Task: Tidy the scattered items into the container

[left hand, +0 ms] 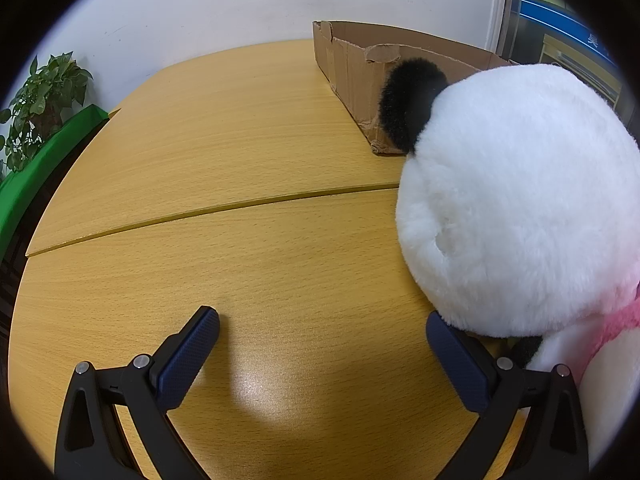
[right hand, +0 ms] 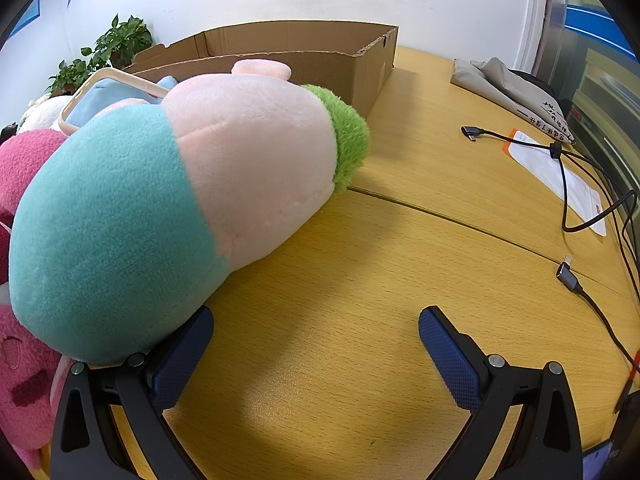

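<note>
Plush, all of it: soft pile over stuffing, so judged light, compressible, not fragile, unlikely to slip on the textured pads.

Left gripper (left hand: 322, 322): spread wide, holding nothing, low over the wooden table (left hand: 240, 152). The panda toy (left hand: 520, 208) lies at the right, just beside the right-hand finger; contact cannot be confirmed. The head is wider than the opening, so judged better taken at the black ear (left hand: 412, 104) or the narrower neck by the pink collar (left hand: 620, 320).

Right gripper (right hand: 316, 330): equally wide, empty. The pink-and-teal plush (right hand: 172, 200) lies at the left, its teal end over the left-hand finger. Body is bulky; the green tuft (right hand: 348, 136) or a pinched fold looks graspable.

Cardboard box (right hand: 304, 52) sits at the far side, open-topped, near both toys. A pink plush (right hand: 24, 320) lies at the left edge. Cables (right hand: 580, 184) lie well apart, right.
</note>
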Demonstrator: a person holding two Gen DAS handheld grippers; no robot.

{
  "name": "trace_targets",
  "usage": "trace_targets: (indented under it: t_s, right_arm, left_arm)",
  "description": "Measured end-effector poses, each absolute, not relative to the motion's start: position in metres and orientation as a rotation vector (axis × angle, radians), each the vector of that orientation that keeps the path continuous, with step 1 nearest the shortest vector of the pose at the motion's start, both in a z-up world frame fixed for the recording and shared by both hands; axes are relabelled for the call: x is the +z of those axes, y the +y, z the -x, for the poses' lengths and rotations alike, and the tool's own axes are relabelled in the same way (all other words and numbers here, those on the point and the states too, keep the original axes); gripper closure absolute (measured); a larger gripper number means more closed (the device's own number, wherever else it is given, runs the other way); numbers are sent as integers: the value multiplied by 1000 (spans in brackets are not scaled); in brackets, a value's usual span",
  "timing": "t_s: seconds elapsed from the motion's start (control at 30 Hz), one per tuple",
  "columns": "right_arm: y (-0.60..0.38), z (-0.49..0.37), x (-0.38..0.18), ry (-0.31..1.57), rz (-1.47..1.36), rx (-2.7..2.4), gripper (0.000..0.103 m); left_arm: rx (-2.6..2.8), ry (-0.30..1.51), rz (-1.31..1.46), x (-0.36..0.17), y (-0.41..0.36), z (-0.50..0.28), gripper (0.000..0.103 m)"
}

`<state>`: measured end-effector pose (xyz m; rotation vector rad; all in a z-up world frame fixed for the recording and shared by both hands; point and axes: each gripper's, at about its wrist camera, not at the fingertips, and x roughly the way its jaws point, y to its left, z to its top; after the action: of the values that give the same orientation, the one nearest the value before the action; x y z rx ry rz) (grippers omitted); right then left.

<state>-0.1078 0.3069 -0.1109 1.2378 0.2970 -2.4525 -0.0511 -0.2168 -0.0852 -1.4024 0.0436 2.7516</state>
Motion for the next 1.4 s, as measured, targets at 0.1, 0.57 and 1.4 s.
trace_targets:
  t_s: [0.1,0.57,1.4]
  right_arm:
    - [307,108,-111,297,-1238,-2452,0]
    - [307,108,-111,297,-1238,-2452,0]
    - [307,108,-111,297,-1238,-2452,0]
  left_arm:
    - [2752,45,1403,-85,-217,52,0]
    - [2840,58,1385,-69,-227,8,0]
    - [2780,-221,1061,26,-158,-90,1]
